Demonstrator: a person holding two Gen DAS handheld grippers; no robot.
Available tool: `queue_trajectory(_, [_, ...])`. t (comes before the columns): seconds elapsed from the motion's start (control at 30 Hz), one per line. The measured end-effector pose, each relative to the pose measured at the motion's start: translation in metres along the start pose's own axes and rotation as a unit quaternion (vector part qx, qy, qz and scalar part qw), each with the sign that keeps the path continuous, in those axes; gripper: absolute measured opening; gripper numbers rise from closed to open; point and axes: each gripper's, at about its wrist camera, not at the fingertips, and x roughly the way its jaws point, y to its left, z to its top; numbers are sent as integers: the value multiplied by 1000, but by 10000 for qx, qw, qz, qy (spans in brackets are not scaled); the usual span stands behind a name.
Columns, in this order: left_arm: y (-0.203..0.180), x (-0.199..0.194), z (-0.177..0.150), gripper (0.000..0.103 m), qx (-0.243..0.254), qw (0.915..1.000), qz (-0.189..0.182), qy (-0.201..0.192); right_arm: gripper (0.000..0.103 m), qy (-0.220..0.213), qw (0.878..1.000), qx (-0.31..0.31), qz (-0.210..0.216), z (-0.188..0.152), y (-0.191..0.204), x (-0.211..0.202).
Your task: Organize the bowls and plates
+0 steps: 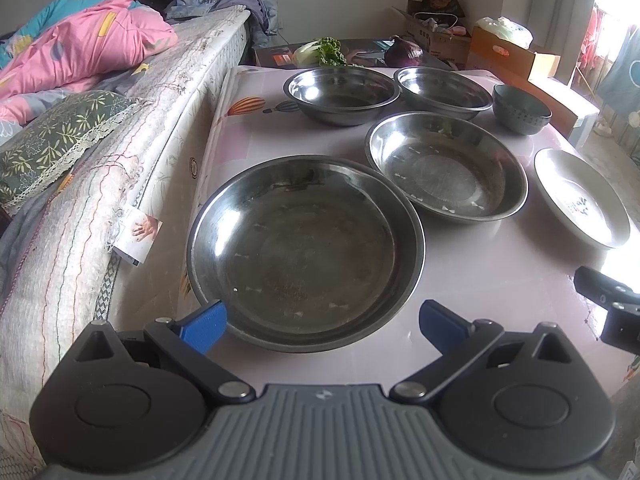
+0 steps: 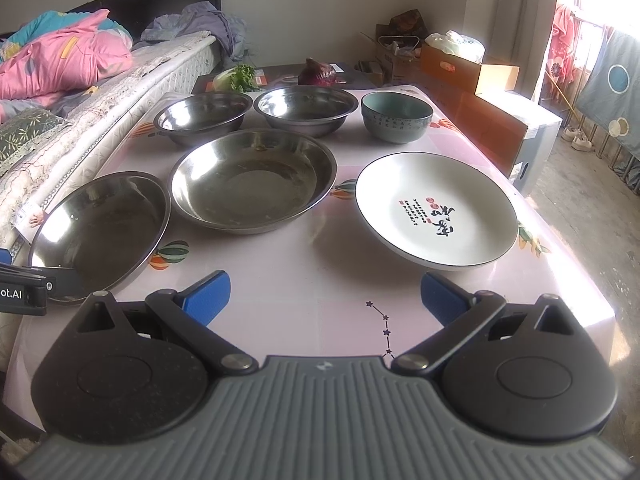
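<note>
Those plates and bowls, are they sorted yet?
Nothing looks stacked. Two steel plates, two steel bowls, the green bowl and white plate each sit apart. Left gripper and right gripper are open and empty; everything remains.

Pink quilt (image 1: 86, 40), purple cabbage (image 2: 317, 72), perhaps lettuce (image 2: 237, 77)

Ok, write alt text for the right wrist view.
An open right tool hovers over a pink table, empty. Ahead sit a white plate, two steel plates, two steel bowls and a teal bowl.
</note>
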Motion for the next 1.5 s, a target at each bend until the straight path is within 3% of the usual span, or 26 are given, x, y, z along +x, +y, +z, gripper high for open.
queue_trajectory(0.37, [5,-9,17,103,86,9993,224,-294,102,-80,9999,33,-111,1,-2,3])
queue_trajectory(0.7, [14,-10,68,103,149,9957,445,-804,102,-382,9988,-239,-202,26,-1,10])
queue_trajectory(0.9, [22,7,97,103,297,9955,466,-774,102,-580,9975,-399,102,57,-3,21])
queue_trajectory(1.17, [32,40,141,103,252,9965,302,-740,102,-912,9904,-108,1034,113,-13,54])
queue_trajectory(1.33, [38,76,178,103,181,9980,-53,-604,102,-818,9843,151,1555,157,-12,105])
queue_trajectory(1.5, [40,117,208,103,167,9977,-109,-646,101,-527,9766,520,2020,191,-2,162])
